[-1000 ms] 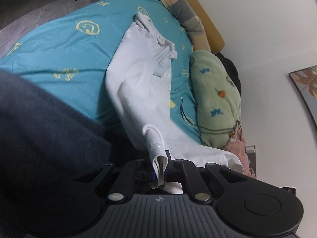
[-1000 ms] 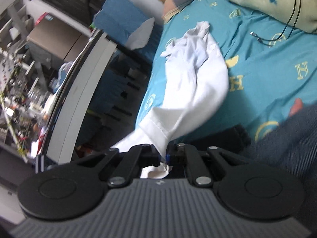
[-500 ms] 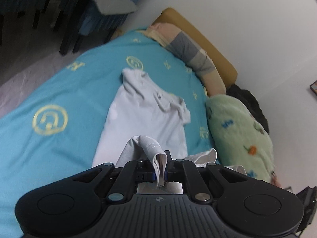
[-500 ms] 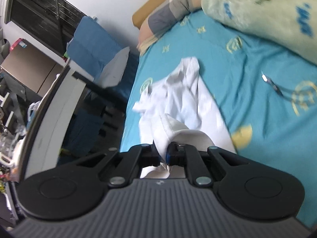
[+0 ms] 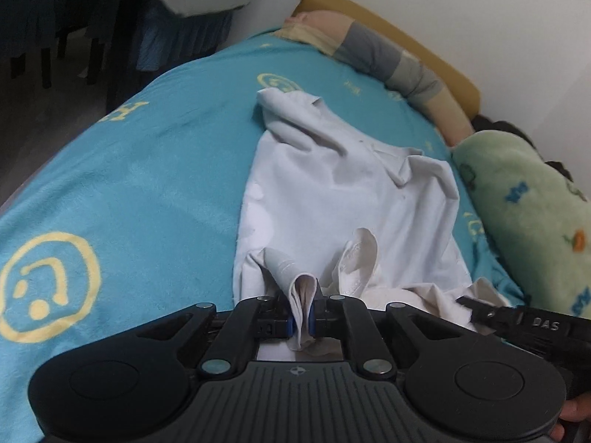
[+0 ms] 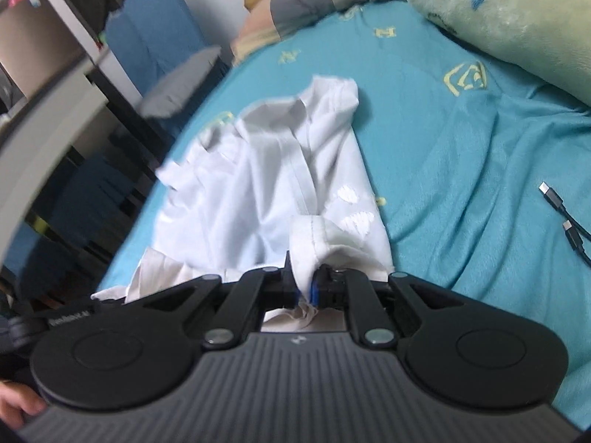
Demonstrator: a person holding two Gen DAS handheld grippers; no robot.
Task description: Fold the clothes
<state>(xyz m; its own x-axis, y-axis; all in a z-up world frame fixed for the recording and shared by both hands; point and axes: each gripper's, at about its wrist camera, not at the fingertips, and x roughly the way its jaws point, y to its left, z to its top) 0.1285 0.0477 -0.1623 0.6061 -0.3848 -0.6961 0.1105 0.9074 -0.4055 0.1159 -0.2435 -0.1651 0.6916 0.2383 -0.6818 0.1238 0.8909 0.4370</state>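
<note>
- Left gripper (image 5: 303, 323): jaws drawn close, pinching a doubled fold of the white polo shirt (image 5: 343, 199) at its near hem; the cloth bunches up between the blue pads and a tail of it hangs below them
- Right gripper (image 6: 304, 289): likewise narrow and clamped on a wad of the same hem, with a stitched edge curling over just above the grip; this view is blurred, so finer detail of the hold is hard to read
- The right gripper's tip also shows at the right edge of the left wrist view, so the two hands seem near each other along the hem
- Handling, as a judgement: thin, limp, light cloth with no stiffness; it will sag and crease between two holds, so the doubled hem and seams are the firmest places to grip, and a thicker pinch is less likely to slip
- Beyond the grippers the shirt lies lengthwise on the turquoise blanket (image 5: 122, 192), its body fairly flat, the placket and rumpled collar (image 6: 303, 110) at the far end
- Off to the side, well apart from the shirt, a USB cable (image 6: 554, 199) lies on the blanket
- Farthest: a green fleece pillow (image 5: 532, 206) and a striped bolster (image 5: 391, 59) along the wall
</note>
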